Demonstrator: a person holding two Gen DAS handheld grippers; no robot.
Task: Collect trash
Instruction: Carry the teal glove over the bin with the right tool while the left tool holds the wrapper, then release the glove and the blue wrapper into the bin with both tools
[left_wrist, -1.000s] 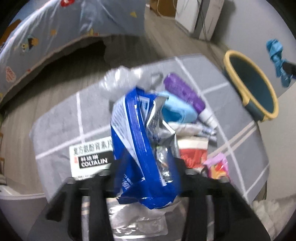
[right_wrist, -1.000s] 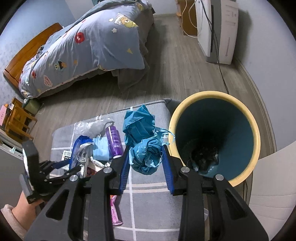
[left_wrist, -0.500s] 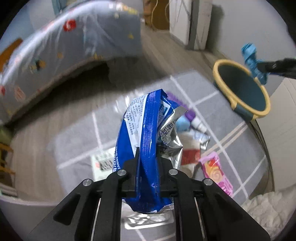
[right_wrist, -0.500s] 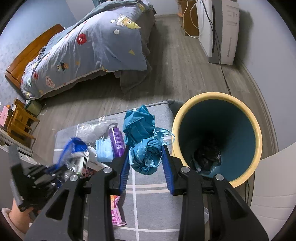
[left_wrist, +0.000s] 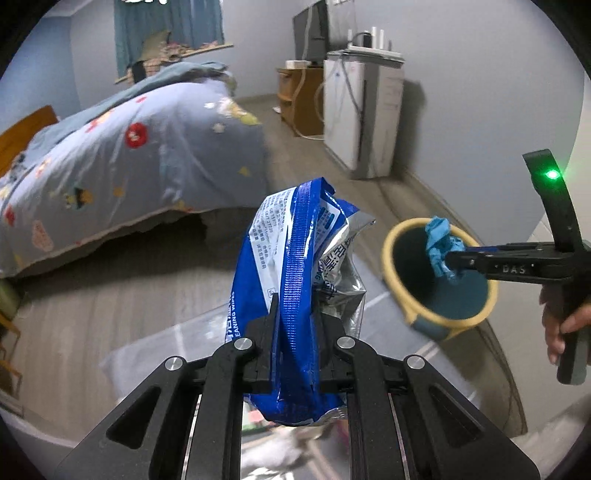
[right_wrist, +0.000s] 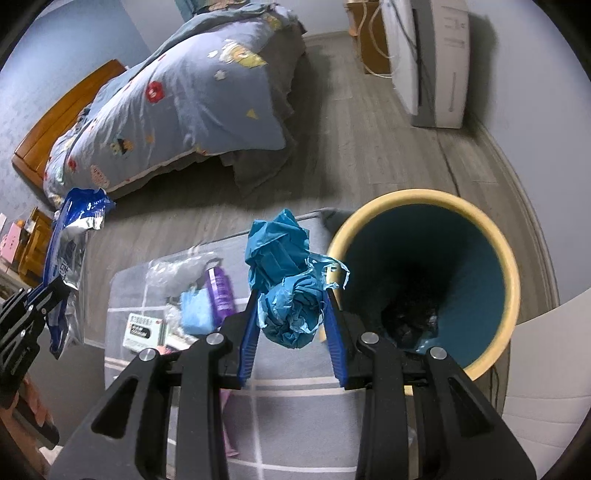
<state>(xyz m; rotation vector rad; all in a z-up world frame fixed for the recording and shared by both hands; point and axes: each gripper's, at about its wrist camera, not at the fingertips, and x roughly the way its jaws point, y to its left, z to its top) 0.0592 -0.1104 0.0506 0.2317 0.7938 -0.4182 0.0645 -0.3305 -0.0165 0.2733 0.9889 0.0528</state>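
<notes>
My left gripper (left_wrist: 295, 325) is shut on a blue and silver foil wrapper (left_wrist: 295, 266) and holds it high above the grey checked mat (left_wrist: 155, 354). The wrapper also shows at the left of the right wrist view (right_wrist: 74, 229). My right gripper (right_wrist: 290, 314) is shut on a crumpled blue paper wad (right_wrist: 288, 280), just left of the rim of the teal bin with a yellow rim (right_wrist: 424, 288). From the left wrist view the wad (left_wrist: 441, 251) hangs over the bin's mouth (left_wrist: 436, 280). Dark trash (right_wrist: 410, 321) lies in the bin's bottom.
On the mat (right_wrist: 295, 424) lie a purple bottle (right_wrist: 220, 288), a light blue pack (right_wrist: 195, 310), a clear plastic bag (right_wrist: 173, 269) and a white box (right_wrist: 144, 328). A bed with a patterned quilt (right_wrist: 177, 99) stands behind. A white appliance (right_wrist: 432, 55) stands by the wall.
My left gripper has lifted the blue wrapper up off the mat and tilted toward the room. My right gripper with the blue wad has stayed next to the bin.
</notes>
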